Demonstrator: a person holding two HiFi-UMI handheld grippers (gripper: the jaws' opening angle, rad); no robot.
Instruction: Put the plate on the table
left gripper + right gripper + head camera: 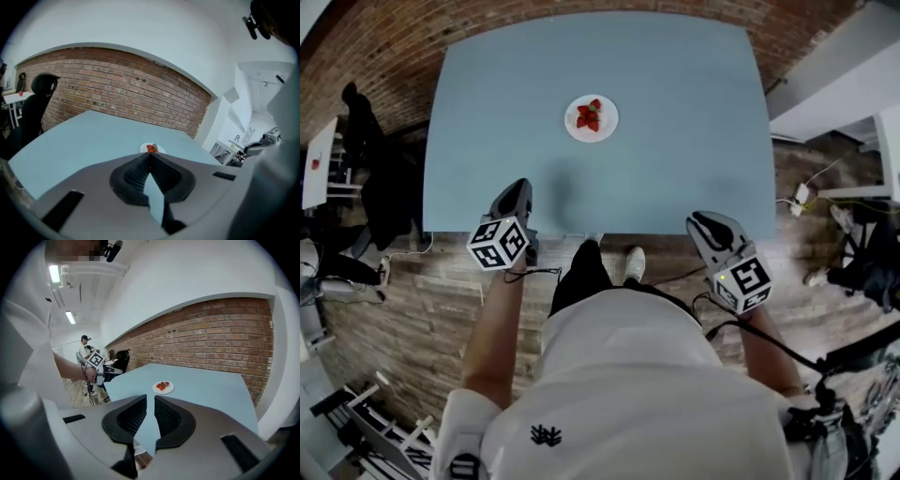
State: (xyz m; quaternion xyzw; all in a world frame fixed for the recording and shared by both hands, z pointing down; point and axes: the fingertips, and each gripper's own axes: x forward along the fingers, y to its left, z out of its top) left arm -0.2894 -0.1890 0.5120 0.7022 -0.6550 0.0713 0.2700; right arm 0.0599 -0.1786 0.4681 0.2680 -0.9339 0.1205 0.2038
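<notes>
**Task item:** plate sits flat on the table, in the far-centre area and well clear of every edge. Strawberries lie loose on it, approx. three or four. Judged placed; nothing is holding it.

**Tongs:**
- L gripper is at the near table edge. Its jaws are closed tip to tip with nothing between them.
- R gripper is also at the near edge, well apart from L. Its jaws are a narrow slit apart and empty.
- Both are far from the plate, with no contact.

**Risks from here (judgement):**
1. Needless re-grip. The plate rim looks thin and glazed, so a pinch on one side only would prob. lever the far side up, and the fruit would roll off.
2. Pushing instead of lifting. With jaws this narrow, an approach would meet the rim as a blunt nose, and the plate would skid across the smooth top.
3. Edge knock. Both grippers hang right at the table edge, so a careless swing fwd could bump it. The plate is far enough in that a spill seems unlikely, though the fruit may shift.
4. Cables trail on the floor near the person's feet, a snag hazard when stepping back.

**Rec.:** leave the plate alone and keep the tongs clear.
</notes>
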